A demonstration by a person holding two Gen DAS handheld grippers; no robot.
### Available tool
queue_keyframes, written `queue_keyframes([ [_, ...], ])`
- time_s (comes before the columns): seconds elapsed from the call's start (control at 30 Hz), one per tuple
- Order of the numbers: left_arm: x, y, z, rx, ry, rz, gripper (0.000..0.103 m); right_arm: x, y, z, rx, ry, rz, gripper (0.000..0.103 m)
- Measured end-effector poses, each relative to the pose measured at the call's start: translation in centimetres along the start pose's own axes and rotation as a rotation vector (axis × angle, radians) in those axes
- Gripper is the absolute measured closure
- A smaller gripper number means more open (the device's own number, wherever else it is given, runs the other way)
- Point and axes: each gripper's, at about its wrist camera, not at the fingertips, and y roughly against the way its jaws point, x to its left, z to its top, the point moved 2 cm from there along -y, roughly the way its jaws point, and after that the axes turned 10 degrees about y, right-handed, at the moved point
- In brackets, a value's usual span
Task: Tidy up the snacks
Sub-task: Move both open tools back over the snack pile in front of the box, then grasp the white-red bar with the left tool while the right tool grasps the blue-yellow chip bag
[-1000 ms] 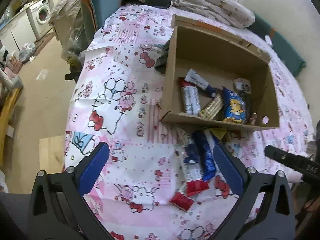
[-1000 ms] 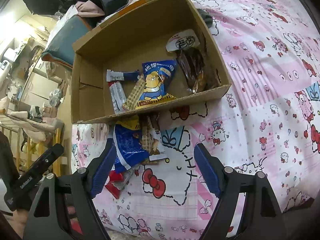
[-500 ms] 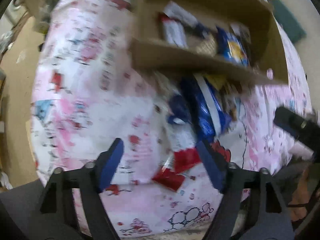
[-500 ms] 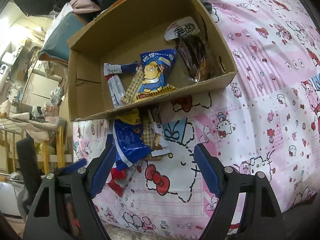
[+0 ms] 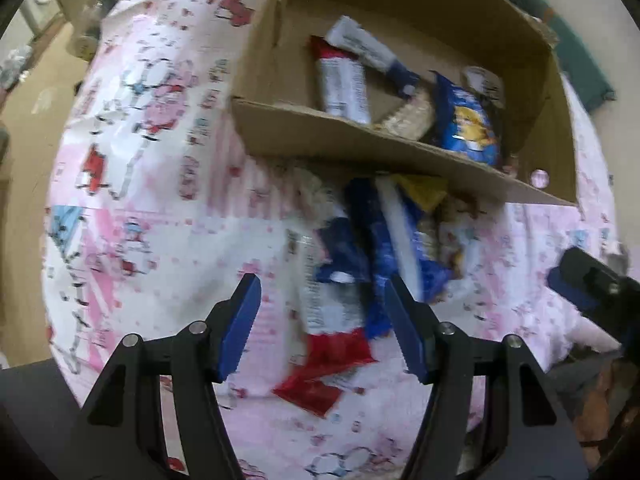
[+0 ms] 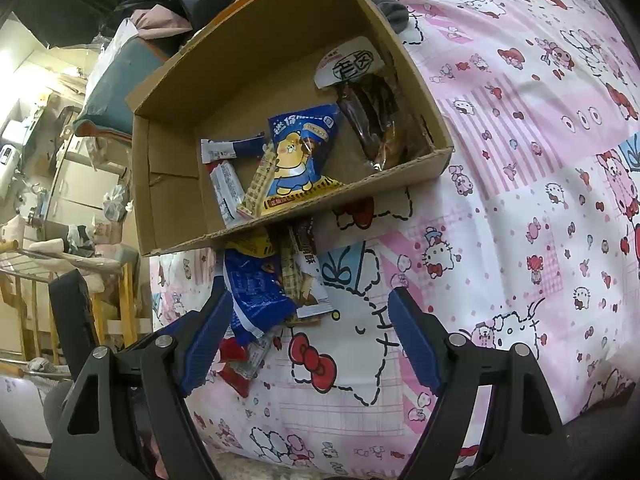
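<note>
A cardboard box [image 5: 360, 142] [image 6: 168, 208] lies on a pink cartoon bedsheet and holds several snack packets, among them a blue bear bag [image 6: 298, 156] and a dark pastry pack [image 6: 372, 116]. A pile of loose snacks [image 5: 360, 264] [image 6: 264, 292] lies in front of the box's near wall: blue, white and red wrappers. My left gripper [image 5: 322, 320] is open and empty just above a white and red packet [image 5: 332, 336] in the pile. My right gripper [image 6: 310, 332] is open and empty, its left finger [image 6: 204, 336] beside the blue wrapper [image 6: 252, 292].
The bed's edge drops to the floor at the left in the left wrist view. Clothes and bags [image 6: 160, 20] are heaped behind the box. A drying rack [image 6: 36, 264] stands beside the bed. The right gripper's finger [image 5: 588, 284] shows at the right in the left wrist view.
My left gripper has moved forward and down toward the snack pile, and its jaws have narrowed. My right gripper has shifted only a little.
</note>
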Motion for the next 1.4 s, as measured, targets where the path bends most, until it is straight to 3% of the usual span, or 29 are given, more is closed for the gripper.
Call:
queue_keyframes([
  [0.13, 0.6, -1.5, 0.0, 0.046, 0.012, 0.027, 0.048, 0.3, -0.4, 0.2, 0.007, 0.009, 0.0, 0.021],
  [0.27, -1.5, -3.1, -0.5, 0.051, -0.064, 0.041, 0.05, 0.4, -0.6, 0.2, 0.009, 0.018, -0.011, 0.021],
  [0.3, -2.0, -3.2, -0.5, 0.041, -0.089, 0.043, 0.055, 0.3, -0.6, 0.2, 0.01, 0.017, -0.013, 0.021],
  [0.33, -2.4, -3.3, -0.6, 0.036, -0.111, 0.042, 0.077, 0.2, -0.7, 0.2, 0.012, 0.014, -0.014, 0.021],
  [0.4, -2.8, -3.2, -0.6, 0.037, -0.132, 0.044, 0.078, 0.0, -0.7, 0.1, 0.013, 0.007, -0.019, 0.021],
  [0.63, -0.4, -0.1, -1.8, 0.1, -0.067, 0.002, 0.078, -1.2, -0.8, 0.6, 0.021, -0.051, 0.016, 0.022],
  [0.7, 0.3, 1.2, -2.0, 0.114, -0.044, -0.024, 0.078, -0.6, -1.3, 0.9, 0.037, -0.033, 0.06, 0.033],
  [0.77, 0.9, 3.0, -2.2, 0.09, -0.047, -0.025, 0.078, 0.5, -1.9, 1.1, 0.057, 0.01, 0.07, 0.036],
  [0.93, 1.8, 5.0, -2.1, 0.055, -0.015, -0.053, 0.078, 4.0, -5.4, 1.6, 0.141, 0.154, 0.012, 0.037],
  [1.03, 2.1, 5.6, -2.0, -0.002, -0.014, -0.02, 0.078, 5.7, -7.9, 1.5, 0.185, 0.218, -0.027, 0.037],
  [1.17, 3.3, 5.5, -1.3, -0.06, 0.061, -0.012, 0.078, 6.5, -11.0, 0.8, 0.21, 0.288, -0.109, 0.037],
  [1.2, 3.4, 5.4, -1.1, -0.066, 0.065, -0.006, 0.078, 6.9, -11.1, 0.7, 0.193, 0.318, -0.121, 0.038],
  [1.27, 3.0, 5.0, -0.6, -0.073, 0.067, 0.002, 0.078, 7.6, -11.2, 0.6, 0.197, 0.36, -0.131, 0.057],
  [1.4, 2.8, 5.1, -0.2, -0.097, 0.067, 0.01, 0.078, 7.3, -10.2, -0.1, 0.197, 0.354, -0.094, 0.078],
])
